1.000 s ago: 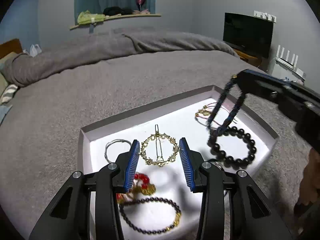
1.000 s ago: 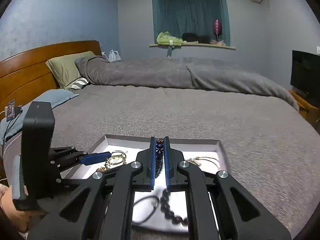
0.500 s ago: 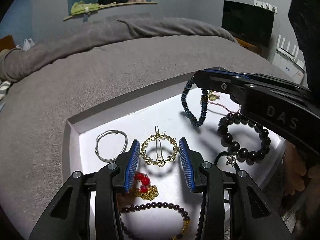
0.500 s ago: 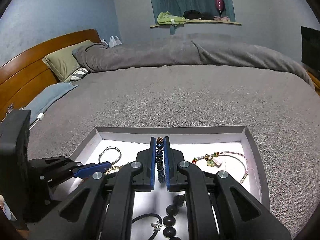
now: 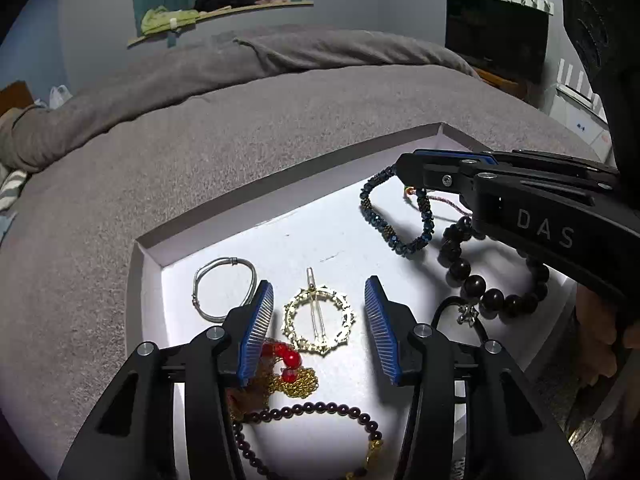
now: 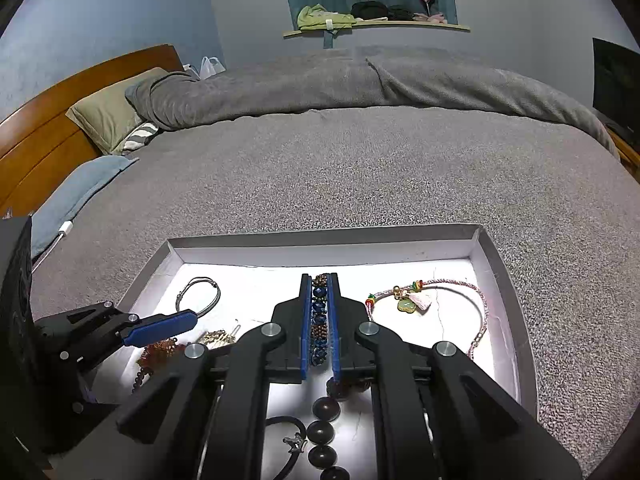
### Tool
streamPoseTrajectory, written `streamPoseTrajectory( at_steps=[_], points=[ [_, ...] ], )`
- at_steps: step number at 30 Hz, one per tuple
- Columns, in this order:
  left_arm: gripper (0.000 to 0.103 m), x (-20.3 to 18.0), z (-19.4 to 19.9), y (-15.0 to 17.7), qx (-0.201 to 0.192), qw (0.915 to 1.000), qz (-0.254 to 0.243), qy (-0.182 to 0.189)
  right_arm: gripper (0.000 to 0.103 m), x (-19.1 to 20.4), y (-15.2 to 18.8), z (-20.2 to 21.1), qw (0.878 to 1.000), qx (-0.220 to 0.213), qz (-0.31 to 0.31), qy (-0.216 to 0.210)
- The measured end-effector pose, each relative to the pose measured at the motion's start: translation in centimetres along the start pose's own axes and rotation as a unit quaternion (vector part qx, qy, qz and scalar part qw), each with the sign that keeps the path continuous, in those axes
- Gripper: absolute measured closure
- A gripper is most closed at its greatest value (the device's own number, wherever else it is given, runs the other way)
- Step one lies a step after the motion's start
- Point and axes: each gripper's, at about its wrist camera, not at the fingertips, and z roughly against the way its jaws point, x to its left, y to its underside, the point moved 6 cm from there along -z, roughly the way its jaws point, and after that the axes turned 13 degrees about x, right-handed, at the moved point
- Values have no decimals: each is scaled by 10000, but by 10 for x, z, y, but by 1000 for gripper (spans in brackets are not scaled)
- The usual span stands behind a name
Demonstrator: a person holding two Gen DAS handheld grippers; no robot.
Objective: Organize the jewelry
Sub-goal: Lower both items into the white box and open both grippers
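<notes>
A white tray (image 5: 280,216) lies on the grey bed and holds the jewelry. My right gripper (image 6: 319,312) is shut on a blue beaded bracelet (image 5: 394,236), whose lower end touches the tray floor; it also shows between the pads in the right wrist view (image 6: 319,320). My left gripper (image 5: 318,320) is open and empty, low over a gold ring brooch (image 5: 319,322). The right gripper shows in the left wrist view (image 5: 408,160). The left gripper shows in the right wrist view (image 6: 160,326).
In the tray lie a silver bangle (image 5: 224,294), a large black bead bracelet (image 5: 484,280), a dark bead bracelet (image 5: 312,432), red beads with gold chain (image 5: 288,368), a black cord (image 6: 288,444) and a pink cord with green pendant (image 6: 424,300). Grey blanket (image 6: 360,168) surrounds the tray.
My right gripper has lowered the blue bracelet from above the tray down to its floor. Both grippers have come lower and closer over the tray.
</notes>
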Motion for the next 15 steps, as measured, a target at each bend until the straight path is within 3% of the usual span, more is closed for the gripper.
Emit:
streamPoseTrajectory(
  at_steps=[3, 5, 12, 15],
  points=[
    [52, 1, 1, 0, -25, 10000, 7, -7, 92, -1, -1, 2, 10000, -24, -7, 2],
    [51, 1, 3, 0, -80, 10000, 14, -12, 81, -1, -1, 4, 10000, -47, -18, 3],
    [36, 0, 15, 3, -362, 9993, 44, -113, 73, -9, 2, 15, 9996, -205, -162, 67],
    [30, -1, 22, 5, -497, 9986, 58, -173, 63, -14, 4, 23, 9992, -287, -257, 81]
  ],
)
